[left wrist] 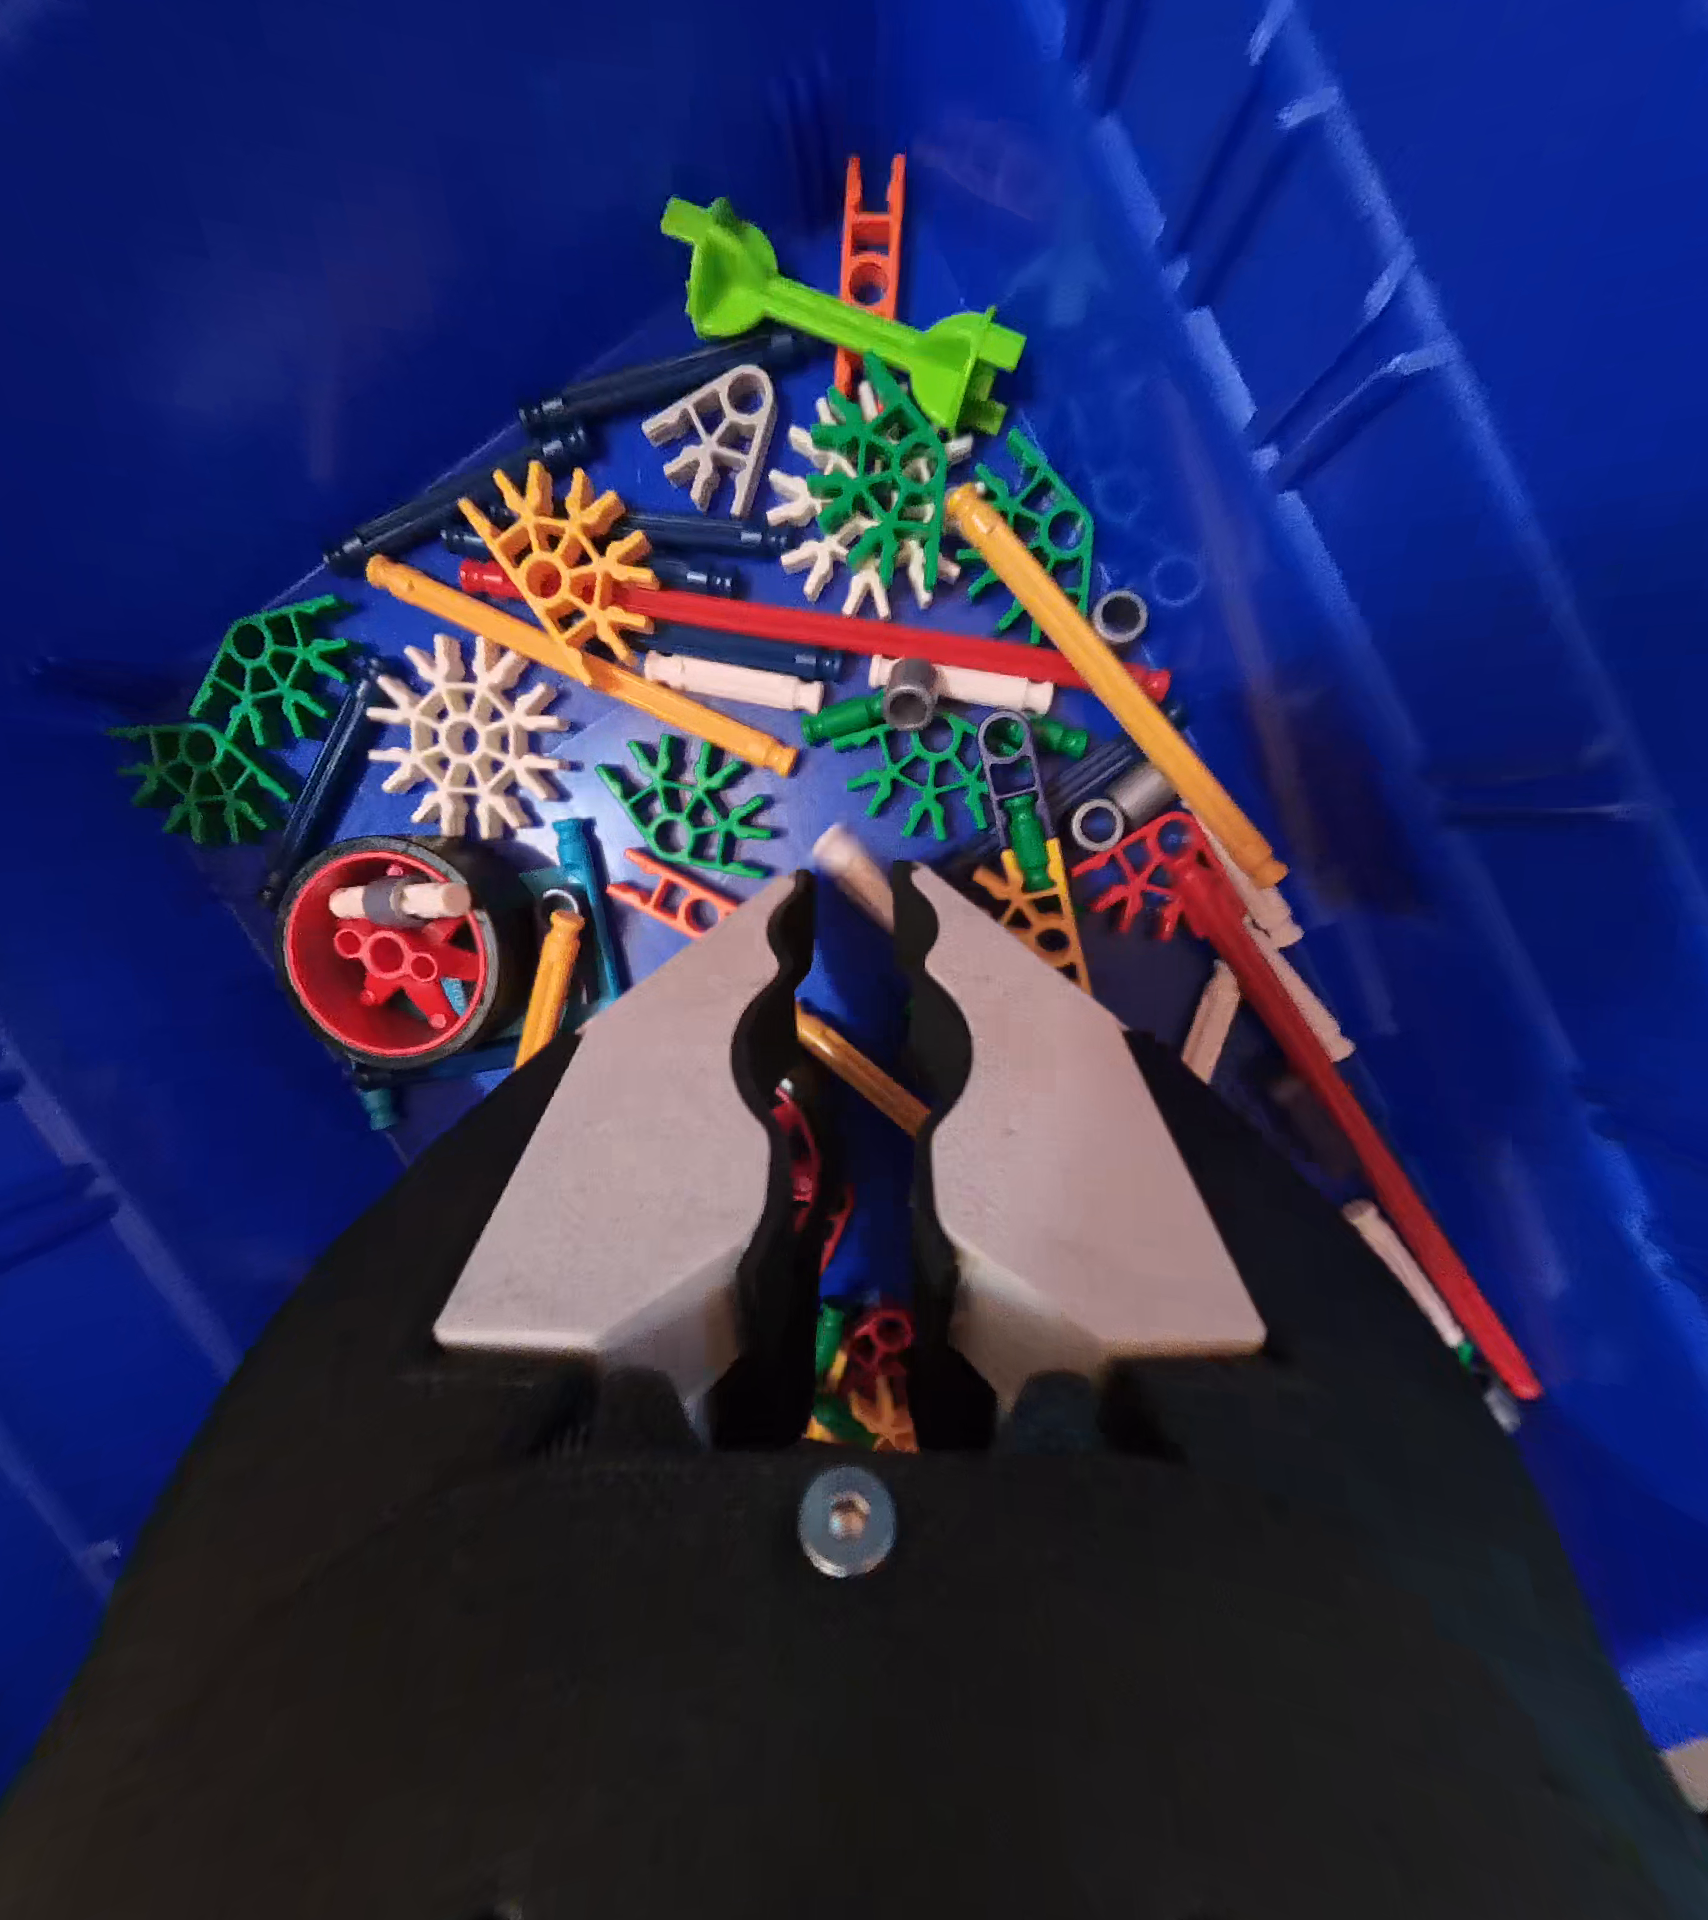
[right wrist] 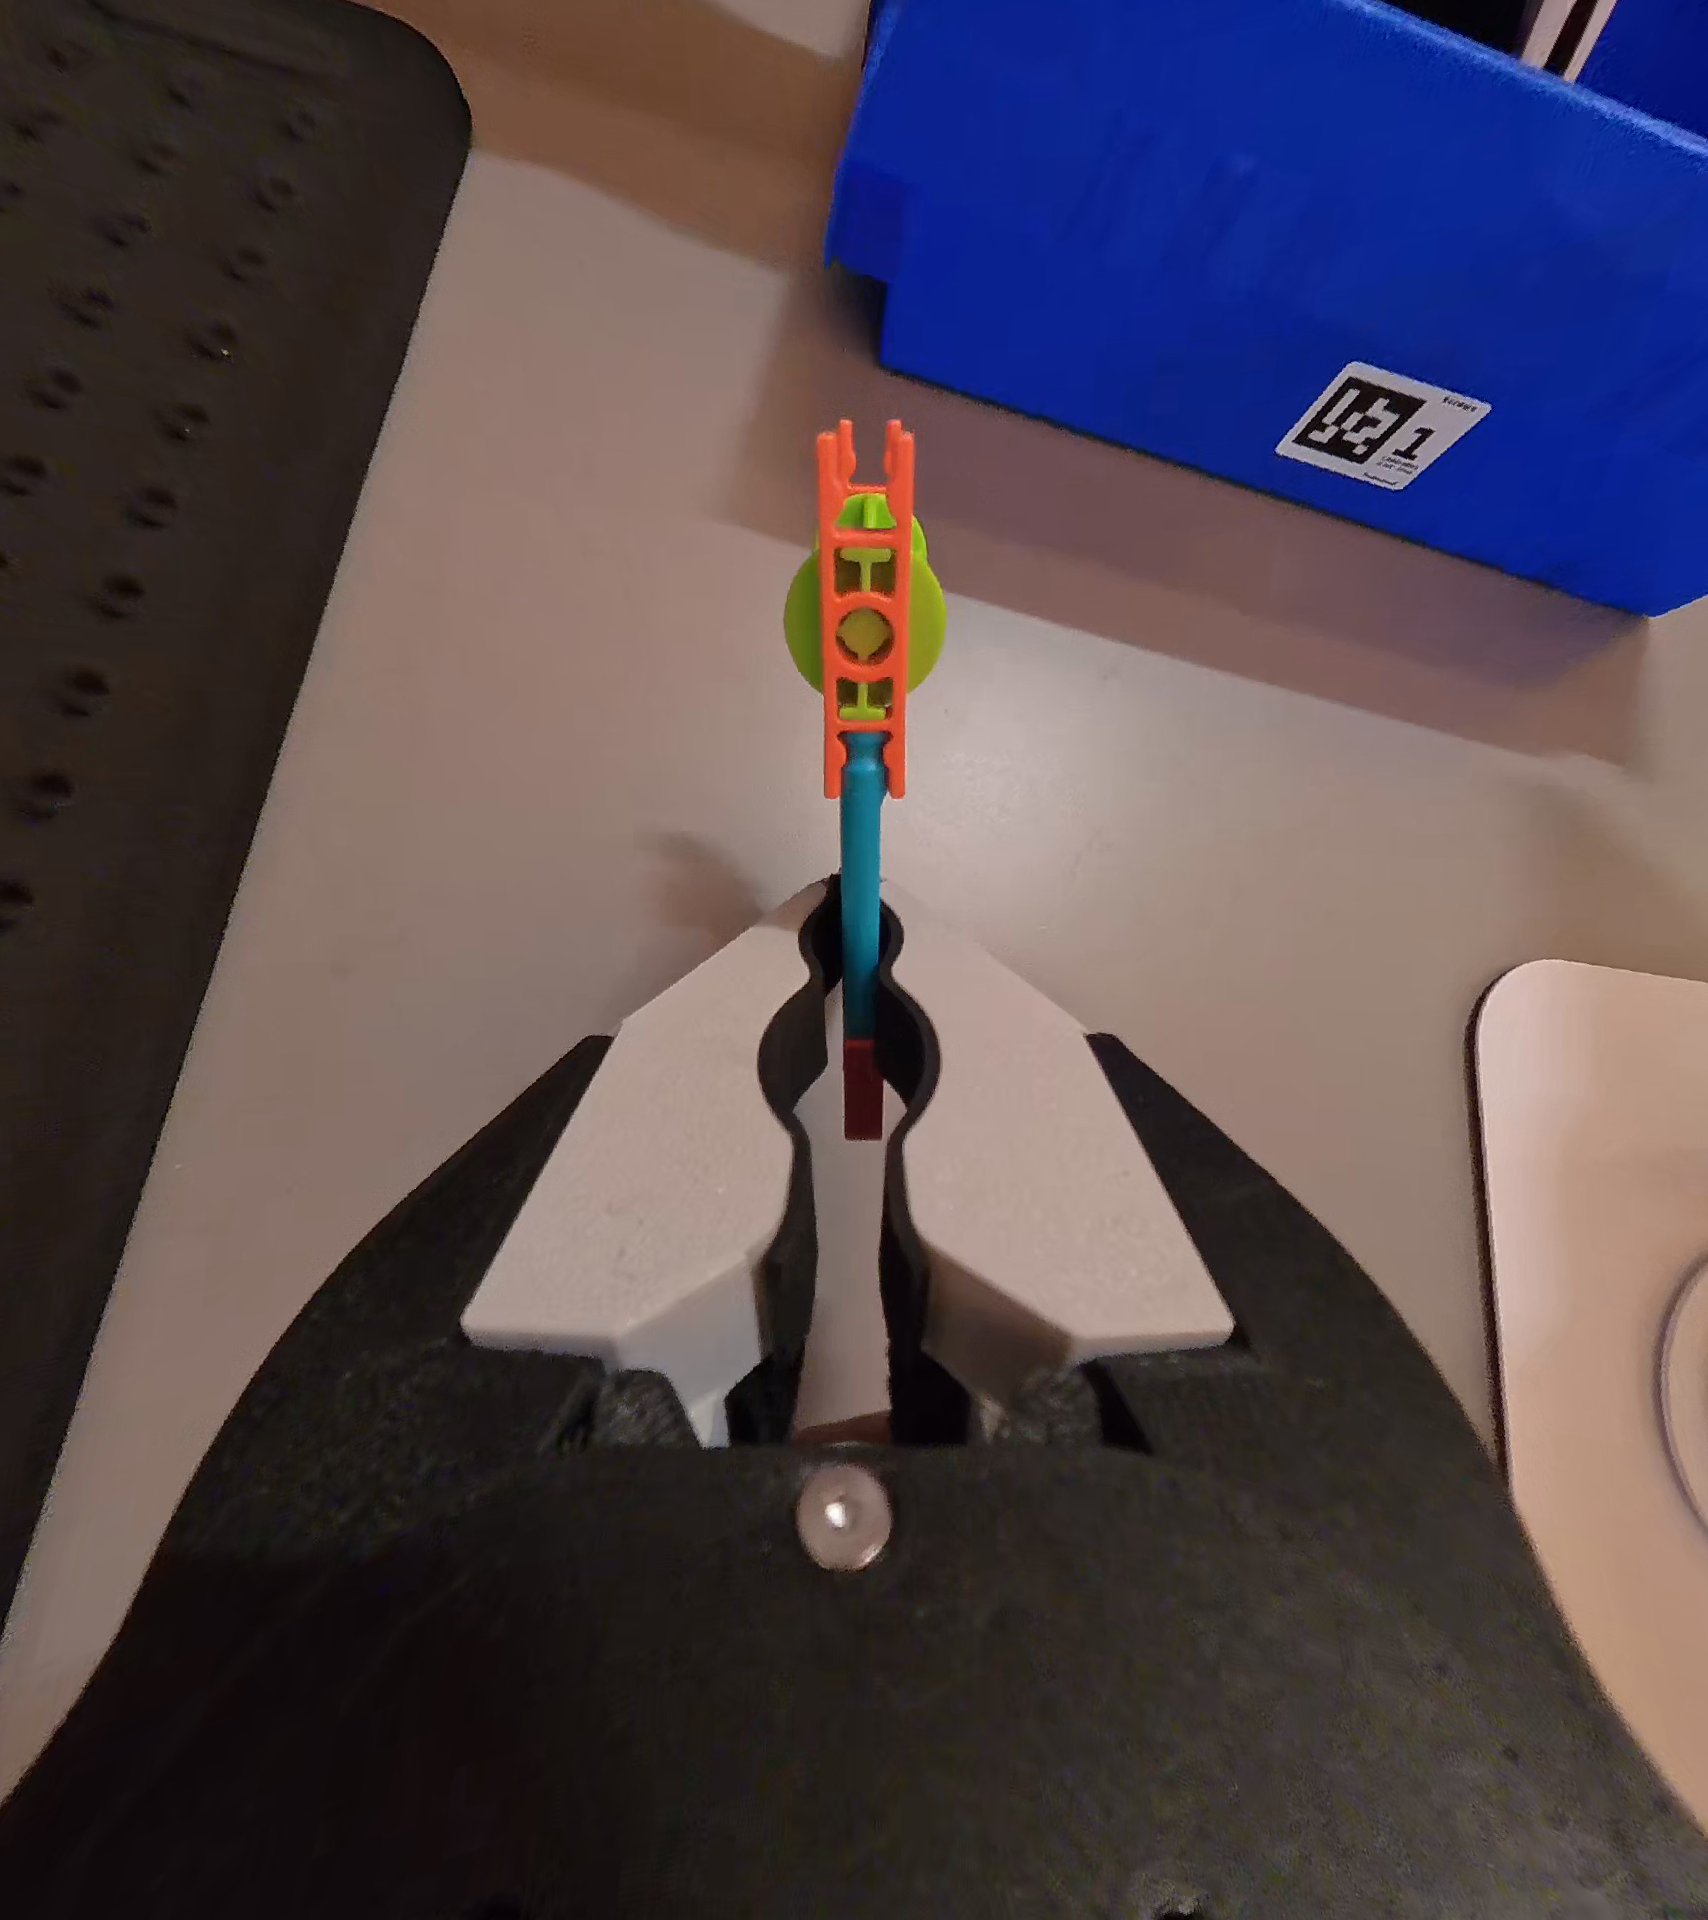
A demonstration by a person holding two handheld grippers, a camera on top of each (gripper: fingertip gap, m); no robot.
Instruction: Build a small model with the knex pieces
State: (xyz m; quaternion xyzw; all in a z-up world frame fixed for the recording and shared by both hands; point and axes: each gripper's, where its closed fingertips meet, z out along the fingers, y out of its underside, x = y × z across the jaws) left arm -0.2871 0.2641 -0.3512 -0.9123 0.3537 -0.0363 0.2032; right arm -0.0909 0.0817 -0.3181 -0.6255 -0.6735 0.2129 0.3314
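Left gripper: reaches steeply down into a blue bin, its jaws parted by a narrow gap and gripping nothing; the fingertips hang just above the pile of construction-toy pieces.
Nearest pieces: a pale rod shows in the gap at the tips, a yellow rod crosses behind the fingers, and an orange clip connector lies just left of the tips.
Around it: a red wheel with a black tyre at lower left, a white snowflake connector, a yellow-orange snowflake connector, several green fan connectors, long red and yellow rods, and a lime-green dumbbell-shaped piece at the far side.
Right gripper: held over a beige tabletop, pointing forward, jaws clamped on a teal rod.
Held assembly: the rod stands out past the tips and carries an orange clip connector with a lime-green disc behind it; a dark red end sits between the fingers.
Surroundings: black perforated mat on the left, a blue bin ahead to the right, a white tray at the right edge.
Label: the bin in the right wrist view bears a white sticker with a black square-patterned marker and small print.
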